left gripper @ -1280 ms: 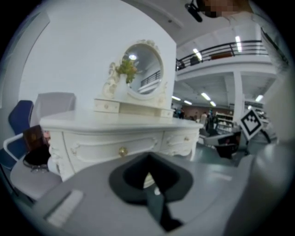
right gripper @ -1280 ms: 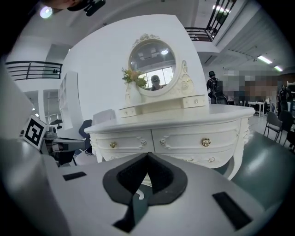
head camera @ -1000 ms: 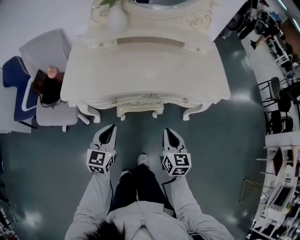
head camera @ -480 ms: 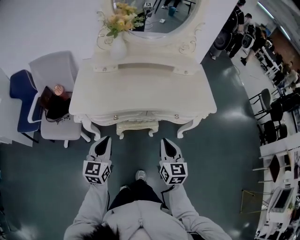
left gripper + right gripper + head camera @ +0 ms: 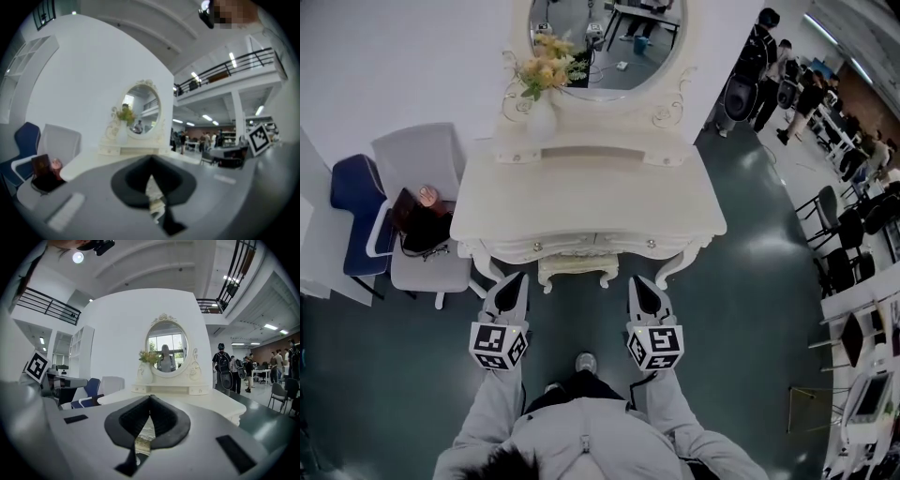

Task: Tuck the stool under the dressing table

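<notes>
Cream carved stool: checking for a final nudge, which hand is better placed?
Neither clearly: left gripper and right gripper flank the cream carved stool evenly, fingers shut, empty, touching nothing.

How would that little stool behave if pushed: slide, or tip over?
The stool looks like stiff carved wood, so it probably would not flex. The floor is smooth and shiny, so it would likely slide easily. Its curved legs look slim, so a high push might tip it.

There is one table (image 5: 581,187), one stool (image 5: 575,270), one mirror (image 5: 609,37), one vase (image 5: 541,117) and one bag (image 5: 417,227). Two chairs: white chair (image 5: 414,150), blue chair (image 5: 352,186). Two tools: left hand-held gripper (image 5: 517,277), right hand-held gripper (image 5: 638,280).
</notes>
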Action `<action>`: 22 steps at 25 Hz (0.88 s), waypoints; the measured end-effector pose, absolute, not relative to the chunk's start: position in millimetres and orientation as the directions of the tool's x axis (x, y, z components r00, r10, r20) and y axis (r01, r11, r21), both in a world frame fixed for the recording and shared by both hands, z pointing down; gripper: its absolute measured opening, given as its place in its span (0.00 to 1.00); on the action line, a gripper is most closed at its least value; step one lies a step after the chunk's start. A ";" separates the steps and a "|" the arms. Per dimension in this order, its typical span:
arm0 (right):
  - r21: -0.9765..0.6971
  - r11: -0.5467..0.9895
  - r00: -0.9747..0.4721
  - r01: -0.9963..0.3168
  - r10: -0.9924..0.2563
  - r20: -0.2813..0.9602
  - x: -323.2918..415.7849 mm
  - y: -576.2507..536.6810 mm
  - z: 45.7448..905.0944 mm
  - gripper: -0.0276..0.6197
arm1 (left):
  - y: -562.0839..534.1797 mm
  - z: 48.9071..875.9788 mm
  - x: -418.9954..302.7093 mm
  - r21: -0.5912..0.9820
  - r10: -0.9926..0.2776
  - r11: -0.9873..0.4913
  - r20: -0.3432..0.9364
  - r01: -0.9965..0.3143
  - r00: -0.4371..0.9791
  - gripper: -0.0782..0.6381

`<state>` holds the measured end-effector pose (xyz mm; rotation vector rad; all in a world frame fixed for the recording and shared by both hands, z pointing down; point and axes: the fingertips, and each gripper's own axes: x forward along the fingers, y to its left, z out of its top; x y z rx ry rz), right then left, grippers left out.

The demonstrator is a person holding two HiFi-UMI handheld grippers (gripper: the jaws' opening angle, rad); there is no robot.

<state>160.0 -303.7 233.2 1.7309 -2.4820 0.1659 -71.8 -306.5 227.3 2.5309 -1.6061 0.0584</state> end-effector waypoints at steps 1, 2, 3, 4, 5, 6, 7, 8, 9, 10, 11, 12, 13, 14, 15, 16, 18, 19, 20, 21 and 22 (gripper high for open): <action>-0.020 0.344 -0.344 -0.939 -0.928 0.144 159.9 -302.4 227.9 0.05 | -305.3 222.9 -72.0 0.099 -0.898 -0.418 0.105 -0.903 0.427 0.12; -0.013 0.345 -0.343 -0.939 -0.930 0.134 159.7 -301.1 222.6 0.05 | -304.0 218.3 -72.3 0.097 -0.899 -0.419 0.098 -0.903 0.427 0.12; -0.006 0.344 -0.342 -0.939 -0.931 0.125 159.6 -299.8 217.2 0.05 | -302.7 213.4 -72.7 0.095 -0.899 -0.420 0.091 -0.903 0.428 0.12; -0.001 0.342 -0.340 -0.940 -0.933 0.116 159.6 -298.6 211.8 0.05 | -301.4 208.0 -73.1 0.093 -0.900 -0.421 0.081 -0.902 0.428 0.12; 0.001 0.339 -0.337 -0.941 -0.936 0.107 159.8 -297.3 206.4 0.05 | -300.1 202.3 -73.4 0.089 -0.900 -0.423 0.071 -0.902 0.429 0.12; 0.002 0.334 -0.333 -0.942 -0.938 0.098 160.3 -296.2 201.3 0.05 | -298.7 196.7 -73.5 0.083 -0.901 -0.425 0.061 -0.901 0.430 0.12; 0.001 0.330 -0.328 -0.944 -0.940 0.090 161.1 -295.0 196.6 0.04 | -297.3 191.3 -73.4 0.074 -0.901 -0.426 0.052 -0.902 0.430 0.12; 0.000 0.326 -0.325 -0.946 -0.942 0.083 161.9 -293.9 192.2 0.04 | -295.8 186.4 -73.5 0.064 -0.902 -0.426 0.044 -0.902 0.429 0.12; 0.000 0.322 -0.322 -0.947 -0.944 0.075 162.5 -292.6 188.0 0.04 | -294.2 181.8 -73.8 0.054 -0.904 -0.425 0.036 -0.904 0.427 0.12; 0.002 0.321 -0.320 -0.947 -0.945 0.066 162.6 -291.2 183.5 0.04 | -292.5 177.4 -74.2 0.043 -0.905 -0.424 0.028 -0.905 0.425 0.12; 0.006 0.320 -0.319 -0.948 -0.946 0.057 162.4 -289.6 178.8 0.04 | -290.5 173.1 -74.7 0.033 -0.905 -0.424 0.020 -0.905 0.425 0.12; 0.010 0.319 -0.318 -0.948 -0.947 0.048 162.0 -288.1 174.1 0.04 | -288.5 169.1 -75.0 0.025 -0.905 -0.425 0.011 -0.905 0.426 0.12; 0.014 0.319 -0.318 -0.948 -0.947 0.038 161.5 -286.8 169.5 0.04 | -286.5 165.4 -75.2 0.019 -0.904 -0.428 0.004 -0.904 0.428 0.12; 0.017 0.318 -0.318 -0.948 -0.948 0.030 161.0 -285.7 165.1 0.04 | -284.7 162.1 -75.2 0.014 -0.903 -0.430 -0.003 -0.903 0.430 0.12; 0.018 0.318 -0.317 -0.948 -0.948 0.022 160.5 -284.4 161.0 0.04 | -282.6 158.9 -75.1 0.009 -0.902 -0.432 -0.008 -0.902 0.432 0.12; 0.019 0.317 -0.317 -0.948 -0.948 0.014 160.0 -282.5 157.1 0.04 | -280.2 155.7 -74.9 0.005 -0.900 -0.435 -0.012 -0.900 0.435 0.12; 0.021 0.316 -0.317 -0.948 -0.949 -0.003 158.8 -277.1 149.0 0.04 | -273.8 148.7 -74.9 -0.001 -0.898 -0.439 -0.022 -0.898 0.439 0.12; 0.023 0.316 -0.316 -0.948 -0.949 -0.012 158.1 -273.8 144.7 0.04 | -270.4 144.9 -75.0 -0.004 -0.897 -0.440 -0.026 -0.898 0.440 0.12; 0.027 0.315 -0.316 -0.949 -0.949 -0.022 157.3 -270.4 140.1 0.04 | -267.1 140.9 -75.3 -0.008 -0.897 -0.441 -0.032 -0.897 0.441 0.12; 0.032 0.314 -0.315 -0.949 -0.948 -0.030 156.4 -267.0 135.5 0.04 | -264.0 136.9 -75.6 -0.011 -0.896 -0.442 -0.038 -0.897 0.442 0.12; 0.038 0.313 -0.315 -0.949 -0.948 -0.039 155.5 -263.6 131.1 0.04 | -260.9 132.8 -76.1 -0.014 -0.896 -0.442 -0.047 -0.897 0.442 0.12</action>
